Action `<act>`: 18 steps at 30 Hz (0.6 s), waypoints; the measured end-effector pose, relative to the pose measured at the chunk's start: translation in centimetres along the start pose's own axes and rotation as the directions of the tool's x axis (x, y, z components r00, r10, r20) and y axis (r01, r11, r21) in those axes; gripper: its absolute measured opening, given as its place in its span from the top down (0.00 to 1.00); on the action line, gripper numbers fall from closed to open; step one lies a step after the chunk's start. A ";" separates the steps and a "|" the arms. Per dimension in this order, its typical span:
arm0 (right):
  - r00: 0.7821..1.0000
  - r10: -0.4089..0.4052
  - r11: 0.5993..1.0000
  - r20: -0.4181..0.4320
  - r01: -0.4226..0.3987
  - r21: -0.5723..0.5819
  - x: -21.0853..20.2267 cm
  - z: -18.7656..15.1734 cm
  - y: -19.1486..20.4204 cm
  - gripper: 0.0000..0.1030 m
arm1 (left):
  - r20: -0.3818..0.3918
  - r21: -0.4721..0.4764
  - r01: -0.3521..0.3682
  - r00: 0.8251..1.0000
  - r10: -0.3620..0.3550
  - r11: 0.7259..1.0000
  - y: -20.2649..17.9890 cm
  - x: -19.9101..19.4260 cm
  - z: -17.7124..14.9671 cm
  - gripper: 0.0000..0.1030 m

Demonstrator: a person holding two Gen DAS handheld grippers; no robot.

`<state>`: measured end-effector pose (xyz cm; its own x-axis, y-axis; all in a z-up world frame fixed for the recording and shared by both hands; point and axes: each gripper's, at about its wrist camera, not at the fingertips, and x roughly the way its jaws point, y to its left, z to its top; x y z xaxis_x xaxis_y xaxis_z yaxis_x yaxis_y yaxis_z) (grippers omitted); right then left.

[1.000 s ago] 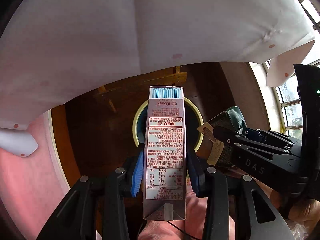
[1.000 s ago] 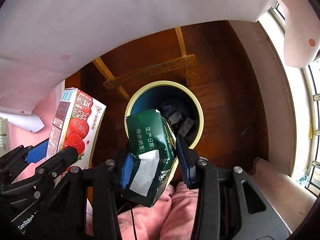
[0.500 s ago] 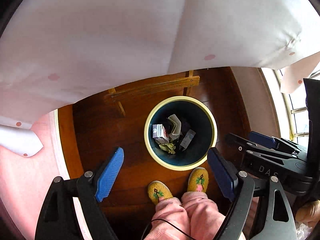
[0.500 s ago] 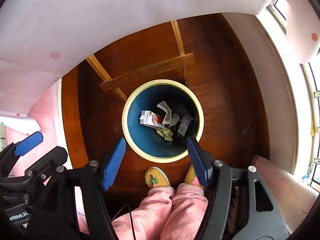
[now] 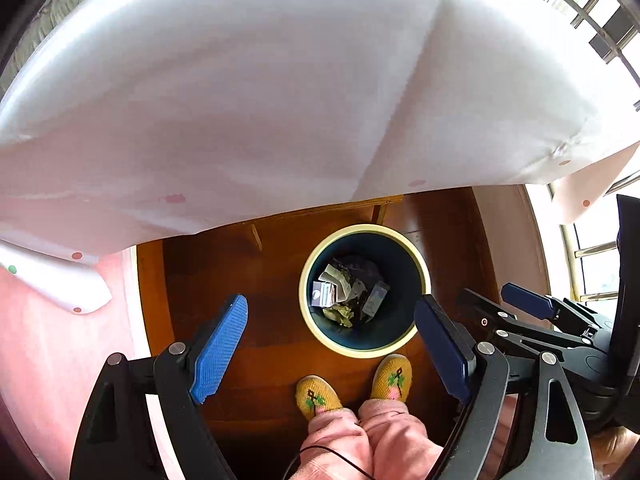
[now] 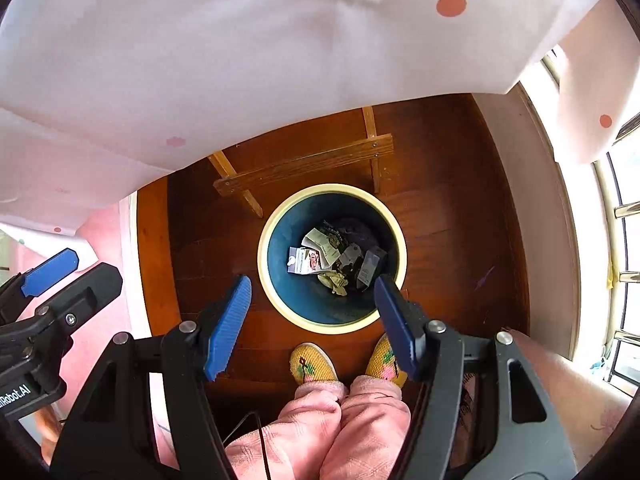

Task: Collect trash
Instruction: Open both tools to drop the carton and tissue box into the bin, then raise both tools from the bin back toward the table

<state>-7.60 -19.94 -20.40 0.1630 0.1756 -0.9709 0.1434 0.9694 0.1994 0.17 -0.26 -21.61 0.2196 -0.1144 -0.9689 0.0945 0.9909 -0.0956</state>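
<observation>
Your left gripper [image 6: 50,272] body reads "nRobot.AI", cut off at the frame's left edge. Carton [image 6: 306,260] print in the bin [image 6: 280,308]: probably lettering, illegible.

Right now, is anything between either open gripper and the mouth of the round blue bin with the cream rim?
Nothing visible. The left gripper and right gripper hang open above the blue cream-rimmed bin, its mouth uncovered.

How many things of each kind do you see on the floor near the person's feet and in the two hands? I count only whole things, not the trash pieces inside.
Bin: 1
Slippers: 2
Grippers, left and right, both open and empty: 2
Total: 5
</observation>
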 end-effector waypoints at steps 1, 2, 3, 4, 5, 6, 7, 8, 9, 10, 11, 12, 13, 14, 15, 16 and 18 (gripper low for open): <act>1.000 0.002 1.000 0.003 -0.002 -0.003 -0.2 0.1 0.1 0.40 | 0.003 -0.004 -0.001 1.000 0.002 1.000 0.1 -0.3 0.1 0.16; 1.000 0.004 1.000 0.006 -0.004 -0.005 -0.5 0.2 0.2 0.40 | 0.008 -0.008 -0.002 1.000 0.002 1.000 0.1 -0.5 0.2 0.16; 1.000 0.004 1.000 0.009 -0.004 -0.008 -0.7 0.2 0.4 0.40 | 0.010 -0.010 -0.004 1.000 0.004 1.000 0.2 -0.8 0.4 0.16; 1.000 0.005 1.000 0.012 -0.005 -0.012 -0.9 0.3 0.5 0.40 | 0.012 -0.012 -0.005 1.000 0.005 1.000 0.3 -1.1 0.5 0.16; 1.000 0.006 1.000 0.014 -0.006 -0.015 -1.2 0.3 0.7 0.40 | 0.012 -0.014 -0.005 1.000 0.005 1.000 0.3 -1.4 0.7 0.16; 1.000 0.008 1.000 0.016 -0.007 -0.020 -1.6 0.4 0.9 0.40 | 0.011 -0.016 -0.004 1.000 0.004 1.000 0.4 -1.7 0.7 0.16; 1.000 0.009 1.000 0.018 -0.009 -0.023 -1.9 0.4 1.1 0.40 | 0.011 -0.018 -0.003 1.000 0.003 1.000 0.4 -2.0 0.8 0.16; 1.000 0.011 1.000 0.020 -0.011 -0.026 -2.3 0.5 1.3 0.40 | 0.012 -0.020 -0.001 1.000 0.002 1.000 0.4 -2.2 0.9 0.16; 1.000 0.013 1.000 0.021 -0.013 -0.028 -2.8 0.5 1.4 0.40 | 0.013 -0.021 0.000 1.000 0.001 1.000 0.4 -2.5 0.9 0.16; 1.000 0.016 0.999 0.023 -0.015 -0.028 -3.3 0.6 1.6 0.40 | 0.014 -0.021 0.000 1.000 0.001 1.000 0.4 -2.9 1.0 0.16; 1.000 0.018 0.999 0.026 -0.017 -0.029 -3.9 0.6 1.8 0.40 | 0.014 -0.021 -0.001 1.000 0.001 1.000 0.4 -3.3 1.0 0.16; 0.999 0.020 0.999 0.029 -0.019 -0.029 -4.6 0.6 1.9 0.40 | 0.014 -0.022 0.000 1.000 0.000 1.000 0.4 -3.8 1.1 0.16; 0.999 0.022 0.999 0.033 -0.021 -0.029 -5.3 0.7 2.2 0.40 | 0.015 -0.023 0.001 1.000 0.000 1.000 0.4 -4.4 1.1 0.16; 0.999 0.026 0.999 0.039 -0.025 -0.028 -6.2 0.8 2.4 0.40 | 0.018 -0.022 0.002 1.000 -0.001 1.000 0.4 -5.2 1.3 0.16; 0.998 0.031 0.999 0.047 -0.029 -0.029 -7.1 0.8 2.6 0.40 | 0.023 -0.021 0.001 1.000 -0.001 1.000 0.4 -6.1 1.5 0.16; 0.998 0.034 0.999 0.056 -0.033 -0.030 -8.1 0.9 2.9 0.40 | 0.030 -0.019 0.000 1.000 0.000 1.000 0.4 -7.2 1.6 0.16; 0.996 0.040 0.999 0.076 -0.038 -0.031 -10.4 1.1 3.5 0.40 | 0.050 -0.011 -0.001 0.999 0.001 1.000 0.5 -9.6 2.1 0.16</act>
<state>-7.77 -18.57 -9.42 0.2424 0.2006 -0.9492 0.1064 0.9670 0.2315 0.11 1.15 -11.85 0.2679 -0.1165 -0.9564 0.0834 0.9917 -0.0974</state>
